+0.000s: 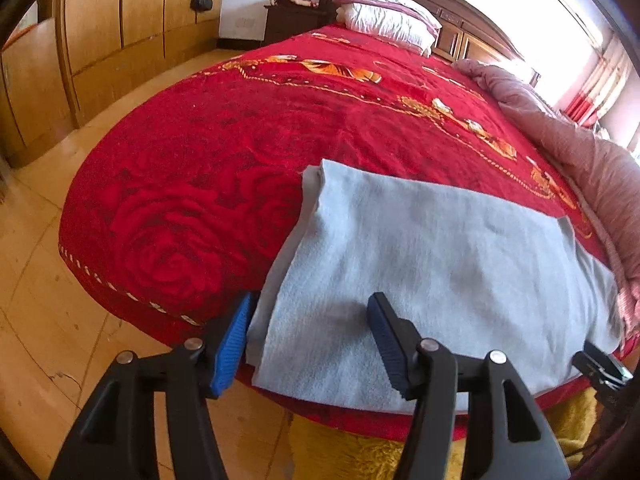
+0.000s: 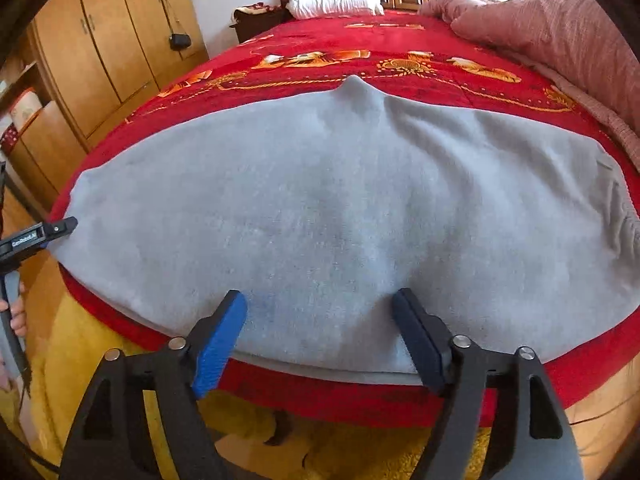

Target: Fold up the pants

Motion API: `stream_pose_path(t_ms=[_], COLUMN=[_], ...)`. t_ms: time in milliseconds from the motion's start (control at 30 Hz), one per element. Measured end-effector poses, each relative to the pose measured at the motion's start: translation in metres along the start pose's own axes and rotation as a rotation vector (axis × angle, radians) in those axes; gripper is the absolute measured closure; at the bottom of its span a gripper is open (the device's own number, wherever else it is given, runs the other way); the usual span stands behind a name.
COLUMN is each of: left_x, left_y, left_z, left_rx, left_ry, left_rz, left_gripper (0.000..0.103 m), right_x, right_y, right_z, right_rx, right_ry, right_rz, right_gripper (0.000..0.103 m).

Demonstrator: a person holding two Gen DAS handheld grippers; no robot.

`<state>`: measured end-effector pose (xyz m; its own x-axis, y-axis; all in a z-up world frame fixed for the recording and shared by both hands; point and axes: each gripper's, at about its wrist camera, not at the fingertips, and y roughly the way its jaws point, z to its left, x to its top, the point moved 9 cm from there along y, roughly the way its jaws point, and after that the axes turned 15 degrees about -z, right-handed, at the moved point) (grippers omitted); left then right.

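**Thin grip at the bed edge risks a crooked fold**

The pants (image 2: pixel 340 208) lie flat across the near edge of the bed (image 1: pixel 200 152), already doubled. Each gripper may catch only the top layer, since the fabric is thin and stacked, and uneven lifting would skew the fold. The hem could also slide off the edge. The left gripper (image 1: pixel 312 344) is level at the left end, jaws spread, nothing held. The right gripper (image 2: pixel 320 340) faces the middle hem, jaws likewise released.
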<state>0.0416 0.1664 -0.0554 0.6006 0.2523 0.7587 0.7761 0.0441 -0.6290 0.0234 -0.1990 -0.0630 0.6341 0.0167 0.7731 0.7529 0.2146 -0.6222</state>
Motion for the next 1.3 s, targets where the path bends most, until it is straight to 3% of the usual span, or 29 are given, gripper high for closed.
stream_pose_path(t_ms=[67, 133, 167, 200, 333, 500, 600, 700, 767, 833, 1200, 1300], left_x=[-0.001, -0.001, -0.001, 0.0, -0.002, 0.0, 0.002, 0.007, 0.013, 0.021, 0.062, 0.069], left_y=[0.001, 0.0, -0.002, -0.004, -0.006, 0.001, 0.0, -0.007, -0.017, -0.029, -0.093, -0.103], left_z=[-0.001, -0.002, -0.004, -0.006, -0.004, 0.006, 0.002, -0.002, -0.004, -0.01, -0.089, -0.114], left_rx=[0.017, 0.031, 0.026, 0.017, 0.013, -0.024, -0.022, -0.047, -0.084, -0.107, -0.274, -0.285], left_ry=[0.015, 0.031, 0.032, 0.03, 0.025, -0.099, -0.065, -0.054, -0.076, -0.08, 0.003, 0.036], left_rz=[-0.011, -0.022, -0.026, -0.03, -0.051, -0.042, -0.04, -0.039, -0.051, -0.076, -0.158, -0.181], left_gripper=[0.046, 0.061, 0.077, 0.085, 0.086, 0.085, 0.09, 0.097, 0.098, 0.098, 0.098, 0.098], right_x=[-0.001, -0.002, -0.002, -0.002, -0.001, 0.0, 0.002, 0.005, 0.007, 0.009, 0.022, 0.027], right_y=[0.001, 0.001, 0.002, 0.001, 0.002, 0.002, -0.003, -0.009, -0.014, -0.022, -0.057, -0.066], right_z=[0.002, 0.004, 0.003, 0.003, 0.003, 0.004, 0.003, -0.002, -0.005, -0.007, -0.023, -0.029], right_rx=[-0.005, -0.009, -0.009, -0.008, -0.004, -0.002, 0.014, 0.012, 0.012, 0.021, 0.007, -0.003], right_ry=[-0.01, -0.018, -0.02, -0.022, -0.027, -0.034, -0.025, -0.016, -0.004, 0.017, 0.081, 0.081], right_rz=[-0.008, -0.014, -0.016, -0.019, -0.024, -0.025, -0.022, -0.014, -0.012, -0.016, -0.051, -0.072], right_gripper=[0.017, 0.015, 0.014, 0.014, 0.013, 0.012, 0.013, 0.023, 0.035, 0.038, 0.038, 0.038])
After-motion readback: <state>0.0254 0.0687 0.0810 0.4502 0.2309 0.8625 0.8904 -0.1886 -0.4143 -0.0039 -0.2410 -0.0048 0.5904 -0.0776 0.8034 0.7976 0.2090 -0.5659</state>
